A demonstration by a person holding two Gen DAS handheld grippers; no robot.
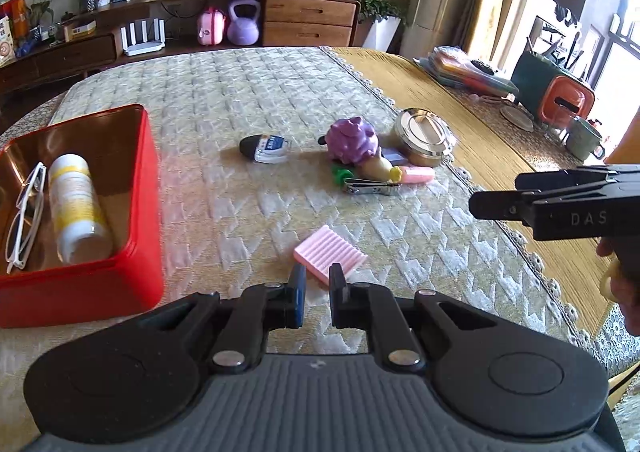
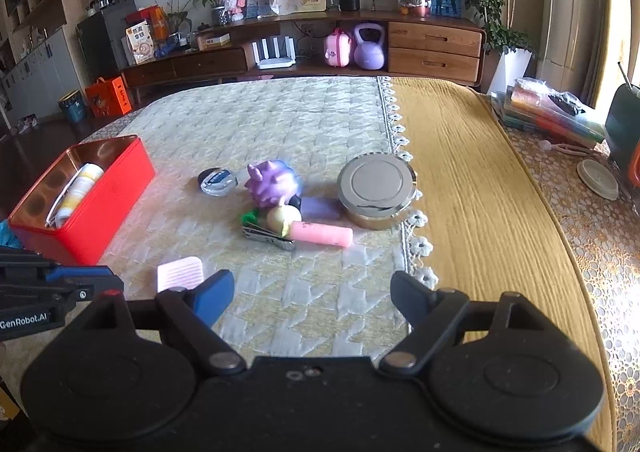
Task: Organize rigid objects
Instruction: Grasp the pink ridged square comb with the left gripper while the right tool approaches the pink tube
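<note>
A: Nearest to us, the left gripper has its jaws drawn almost together with nothing between them, and the pink ribbed rectangular block lies just beyond its tips on the cream quilted cloth, near the worktop's front edge. If we go for that block as we are, we'd judge the narrow jaws would push it along the cloth rather than straddle it.

B: Agreed. The right gripper stands wide and empty, so we're better placed there. Our worry is the cluster toward the middle: the pink cylindrical stick, the metal nail clipper, the purple spiky toy figure and a small lilac block all lie touching or overlapping.

A: So wide jaws could catch two things at once, or nudge the stick so it rolls.

B: The round metal tin with a shiny lid sits by the cloth's lace border, just beside the pile; we could knock it sideways.

A: Further left, the black-and-white oval container lies alone, well apart.

B: The open red rectangular tin box, at the cloth's left edge, already holds a white-and-yellow bottle and white-framed glasses. Dropping something hard onto those glasses is our last risk.
</note>
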